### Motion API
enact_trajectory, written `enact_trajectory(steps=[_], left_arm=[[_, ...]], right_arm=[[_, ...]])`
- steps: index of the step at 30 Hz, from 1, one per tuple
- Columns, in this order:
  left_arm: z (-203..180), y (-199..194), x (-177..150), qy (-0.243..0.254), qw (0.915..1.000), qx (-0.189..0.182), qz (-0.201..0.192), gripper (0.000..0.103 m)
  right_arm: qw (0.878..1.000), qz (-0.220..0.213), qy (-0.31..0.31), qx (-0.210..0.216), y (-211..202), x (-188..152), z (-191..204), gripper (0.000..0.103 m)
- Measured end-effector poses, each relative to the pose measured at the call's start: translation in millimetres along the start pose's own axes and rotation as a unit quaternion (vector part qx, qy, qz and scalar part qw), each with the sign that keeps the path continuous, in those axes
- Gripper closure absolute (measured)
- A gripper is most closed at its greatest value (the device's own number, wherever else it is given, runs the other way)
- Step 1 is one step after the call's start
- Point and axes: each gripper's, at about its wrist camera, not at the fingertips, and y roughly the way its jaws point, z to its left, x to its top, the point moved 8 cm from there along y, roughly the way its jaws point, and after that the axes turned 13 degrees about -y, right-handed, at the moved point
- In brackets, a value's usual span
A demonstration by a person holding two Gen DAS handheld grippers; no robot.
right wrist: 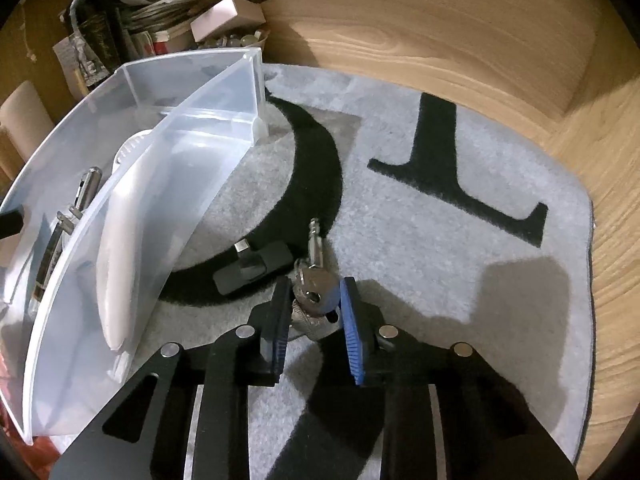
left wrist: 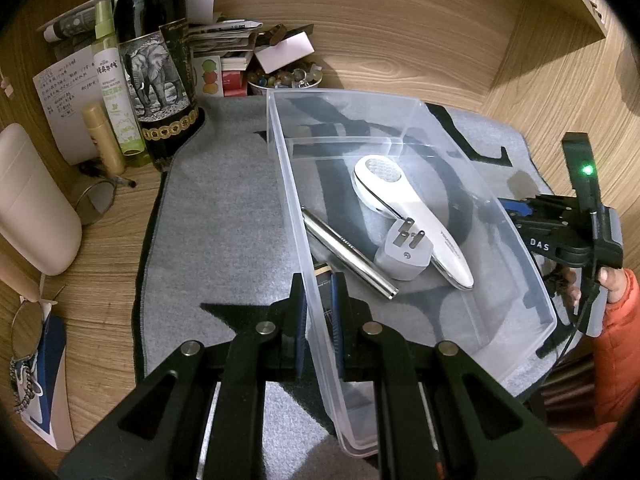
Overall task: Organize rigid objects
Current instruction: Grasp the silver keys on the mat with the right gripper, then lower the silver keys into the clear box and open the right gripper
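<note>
A clear plastic bin (left wrist: 532, 276) stands on a grey mat. In it lie a white handheld device (left wrist: 416, 216), a grey plug adapter (left wrist: 404, 252) and a silver pen (left wrist: 348, 256). My left gripper (left wrist: 318, 292) is shut on the bin's near wall, one finger inside and one outside. In the right wrist view the bin (right wrist: 172, 148) is at the left. My right gripper (right wrist: 316, 300) is closed on a silver padlock with keys (right wrist: 314, 284) resting on the mat. A black USB adapter (right wrist: 252, 266) lies just beyond the left finger.
The grey mat (right wrist: 440, 240) with black letters covers a wooden desk. At the back left stand a dark bottle (left wrist: 156, 52), a green spray bottle (left wrist: 116, 92), a gold tube (left wrist: 104, 140), papers and a bowl of marbles (left wrist: 284, 78). A white case (left wrist: 32, 200) lies left.
</note>
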Motion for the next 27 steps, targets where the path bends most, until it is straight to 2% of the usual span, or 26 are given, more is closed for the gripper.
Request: enact_trajectory(steps=[8, 16, 27], left_arm=[[0, 0, 0, 0.000, 1.0000, 0.000, 0.000, 0.092], [0, 0, 0, 0.000, 1.0000, 0.000, 0.000, 0.092], [0, 0, 0, 0.000, 1.0000, 0.000, 0.000, 0.092]], right_arm=[[0.999, -0.041, 0.008, -0.014, -30, 9, -5, 0.082], [0.995, -0.093, 0.000, -0.031, -68, 31, -5, 0.082], [0.983, -0.177, -0.036, -0.026, -124, 70, 25, 0.082]])
